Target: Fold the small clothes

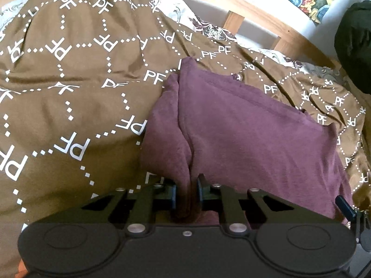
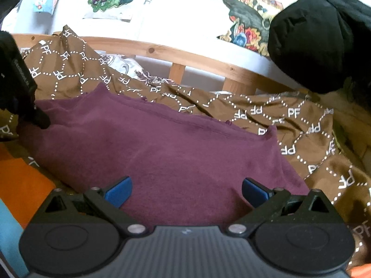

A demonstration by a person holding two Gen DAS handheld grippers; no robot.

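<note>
Black left gripper [image 1: 186, 193], silver screws, right gripper [image 2: 186, 192] black, blue pads [image 2: 119, 191]

Left of the purple garment [image 1: 243, 125] I see open brown bedspread [image 1: 69, 97]; the wooden bed rail [image 2: 185, 58] and a black bundle [image 2: 320, 37] block beyond and right.

The left gripper [image 1: 186, 193] had its jaws pinched tight on a gathered fold of the plum-purple fleece garment [image 1: 231, 134]. From that pinch a deep crease ran up the cloth, which lay spread to the right over the brown bedcover printed with white dotted diamonds and "PF" letters [image 1: 69, 88]. Behind ran the pale wooden bed rail [image 1: 234, 4], and a bulky black bundle [image 1: 354, 46] sat at the far right.
</note>
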